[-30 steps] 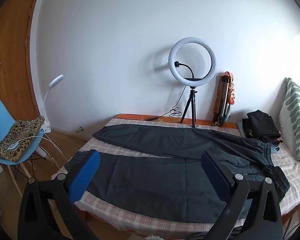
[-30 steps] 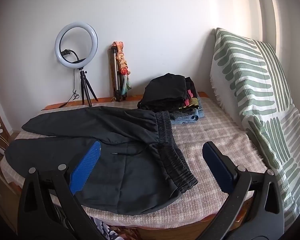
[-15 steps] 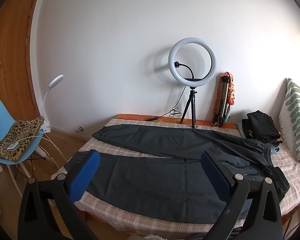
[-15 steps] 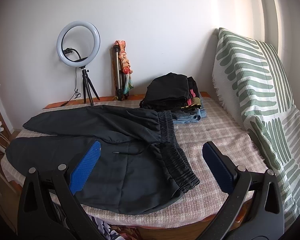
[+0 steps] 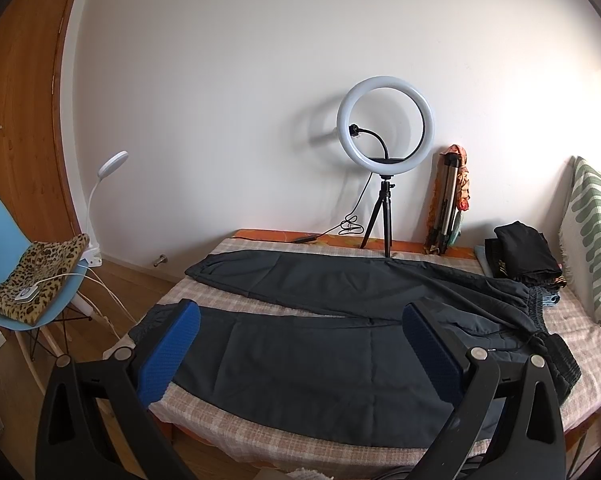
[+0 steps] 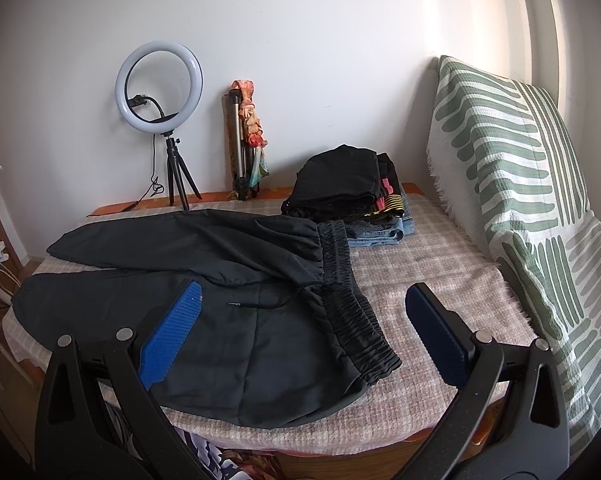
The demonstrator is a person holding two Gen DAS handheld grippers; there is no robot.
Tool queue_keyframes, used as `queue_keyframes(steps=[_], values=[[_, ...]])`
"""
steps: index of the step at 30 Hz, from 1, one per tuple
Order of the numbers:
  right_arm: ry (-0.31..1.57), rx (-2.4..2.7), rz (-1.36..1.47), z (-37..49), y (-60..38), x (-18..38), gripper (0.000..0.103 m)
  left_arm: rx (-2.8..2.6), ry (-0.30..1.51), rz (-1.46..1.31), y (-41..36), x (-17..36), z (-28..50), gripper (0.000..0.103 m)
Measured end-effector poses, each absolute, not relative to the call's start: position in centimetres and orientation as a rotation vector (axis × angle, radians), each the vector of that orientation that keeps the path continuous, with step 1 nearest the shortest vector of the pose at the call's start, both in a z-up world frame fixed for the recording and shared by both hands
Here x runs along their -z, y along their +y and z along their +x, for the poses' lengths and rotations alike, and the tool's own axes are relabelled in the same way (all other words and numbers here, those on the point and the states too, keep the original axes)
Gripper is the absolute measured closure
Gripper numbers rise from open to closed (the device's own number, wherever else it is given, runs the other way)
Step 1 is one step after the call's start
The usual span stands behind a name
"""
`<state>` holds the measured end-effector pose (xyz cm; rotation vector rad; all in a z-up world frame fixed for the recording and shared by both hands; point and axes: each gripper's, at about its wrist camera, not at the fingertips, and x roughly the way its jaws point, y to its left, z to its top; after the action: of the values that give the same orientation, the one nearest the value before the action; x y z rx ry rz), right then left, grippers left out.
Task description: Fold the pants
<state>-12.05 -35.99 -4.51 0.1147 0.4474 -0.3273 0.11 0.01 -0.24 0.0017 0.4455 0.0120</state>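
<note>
Black pants (image 5: 320,344) lie spread flat on the checked bed cover (image 5: 236,308), legs pointing left and splayed apart, the elastic waistband (image 6: 352,308) at the right. My left gripper (image 5: 300,350) hovers open above the near leg, with nothing between its blue pads. In the right wrist view the pants (image 6: 220,320) fill the left half of the bed. My right gripper (image 6: 304,330) is open too, held above the waistband end near the bed's front edge and touching nothing.
A ring light on a tripod (image 5: 385,168) and a folded tripod (image 5: 446,204) stand at the back wall. Folded clothes (image 6: 348,196) are stacked at the back right, beside a green striped cushion (image 6: 520,184). A blue chair (image 5: 16,264) with a leopard cloth stands left.
Both views have drifted slightly back and up from the bed, so a little more of the bed shows. The pants lie as before and both grippers stay open.
</note>
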Motion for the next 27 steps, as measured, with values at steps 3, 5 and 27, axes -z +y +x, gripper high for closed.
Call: queue_keyframes(steps=[3,5,27], values=[[0.448,0.327,0.118,-12.00,-36.04,4.47,0.000,-0.014,0.445,0.002,0.08,0.21,0.07,0.001],[0.449,0.325,0.115,-11.97,-35.79,4.44,0.000,-0.012,0.447,0.002,0.10,0.16,0.09,0.001],[0.449,0.323,0.109,-11.73,-35.23,4.30,0.000,-0.009,0.446,0.007,0.06,0.21,0.05,0.001]])
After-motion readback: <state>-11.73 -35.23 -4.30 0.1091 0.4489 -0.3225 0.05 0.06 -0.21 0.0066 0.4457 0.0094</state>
